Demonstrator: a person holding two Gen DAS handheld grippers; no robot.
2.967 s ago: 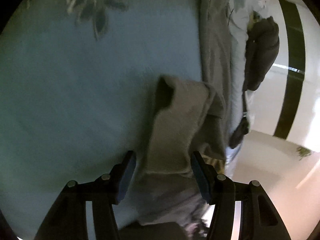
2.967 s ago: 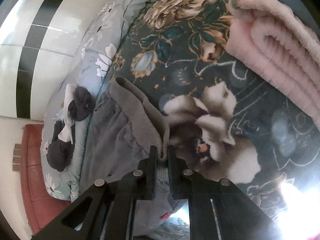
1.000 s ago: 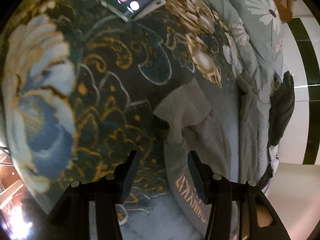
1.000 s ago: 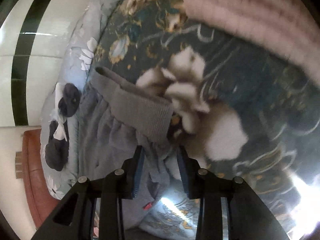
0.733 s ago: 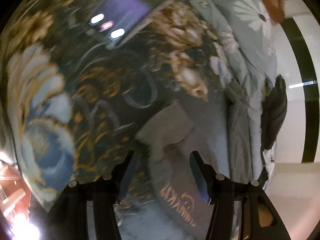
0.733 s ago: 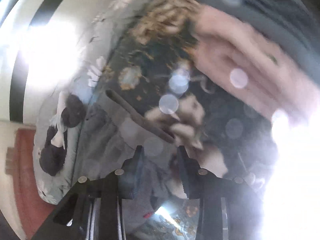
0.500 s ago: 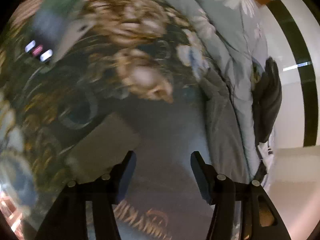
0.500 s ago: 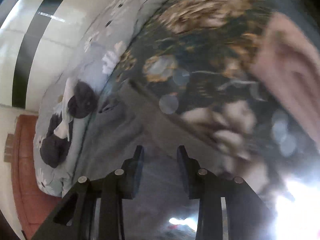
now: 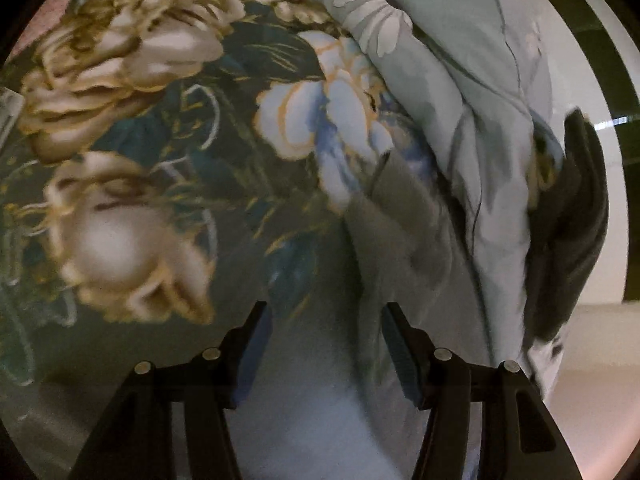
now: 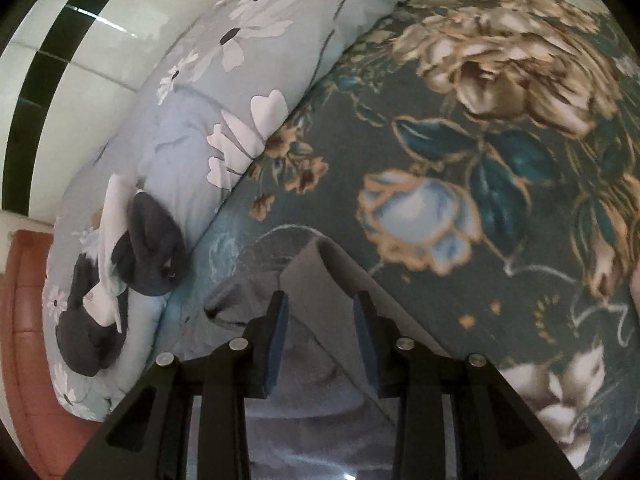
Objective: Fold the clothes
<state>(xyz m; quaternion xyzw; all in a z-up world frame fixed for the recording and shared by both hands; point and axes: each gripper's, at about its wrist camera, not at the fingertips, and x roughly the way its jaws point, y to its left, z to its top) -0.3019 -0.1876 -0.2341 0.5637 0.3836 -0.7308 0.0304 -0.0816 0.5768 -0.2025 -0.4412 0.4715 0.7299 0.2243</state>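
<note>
while both sets of jaws stand spread and hold nothing, the left gripper (image 9: 325,336) and right gripper (image 10: 320,320) hover over a grey garment (image 10: 320,276) lying on a dark floral blanket (image 10: 460,152); a pale flowered quilt (image 10: 224,80) borders it at 10 o'clock in the right view.

bed (image 10: 500,152) — floral blanket | on it: grey garment (image 10: 316,280) — pale quilt (image 10: 240,60)

**Both grippers open, empty**

The left gripper (image 9: 324,320) has its jaws spread wide with nothing between them. The right gripper (image 10: 320,308) is parted too (a narrower gap), its blue-padded fingers (image 10: 280,320) gripping nothing.
</note>
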